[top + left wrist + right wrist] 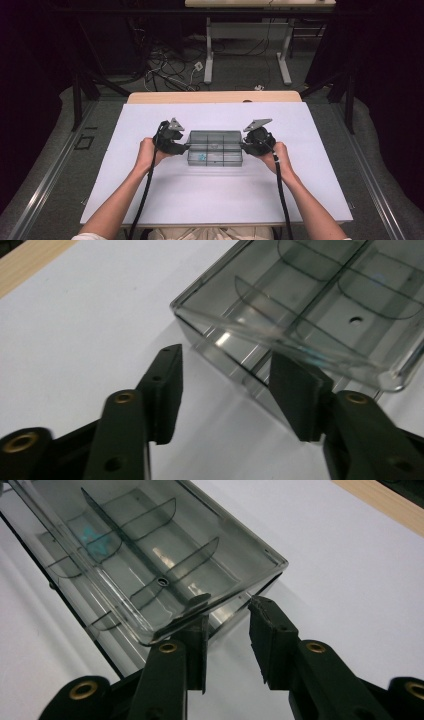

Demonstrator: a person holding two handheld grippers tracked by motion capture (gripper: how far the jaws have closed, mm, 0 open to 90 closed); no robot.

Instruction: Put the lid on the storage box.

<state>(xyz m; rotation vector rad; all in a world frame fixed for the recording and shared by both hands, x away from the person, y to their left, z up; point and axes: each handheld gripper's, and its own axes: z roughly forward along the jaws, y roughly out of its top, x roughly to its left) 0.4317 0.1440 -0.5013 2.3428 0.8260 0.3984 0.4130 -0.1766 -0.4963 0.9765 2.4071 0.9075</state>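
Note:
A smoky clear compartment box [215,145] with a lid lies in the middle of the white table top [215,200]. A small teal item [202,158] sits in one near compartment and also shows through the lid in the right gripper view [97,535]. My left gripper [180,145] is at the box's left end. Its jaws stand open [225,357] with bare table between them, and the box corner [310,295] lies just beyond the right fingertip. My right gripper [247,145] is at the right end, jaws apart [230,605]. The lid's rim [200,600] lies over one fingertip.
A wooden strip [215,96] borders the table's far edge. Beyond it, a desk frame [210,55] stands on the floor among loose cables [165,70]. Dark posts and curtains flank both sides. White surface spreads all around the box.

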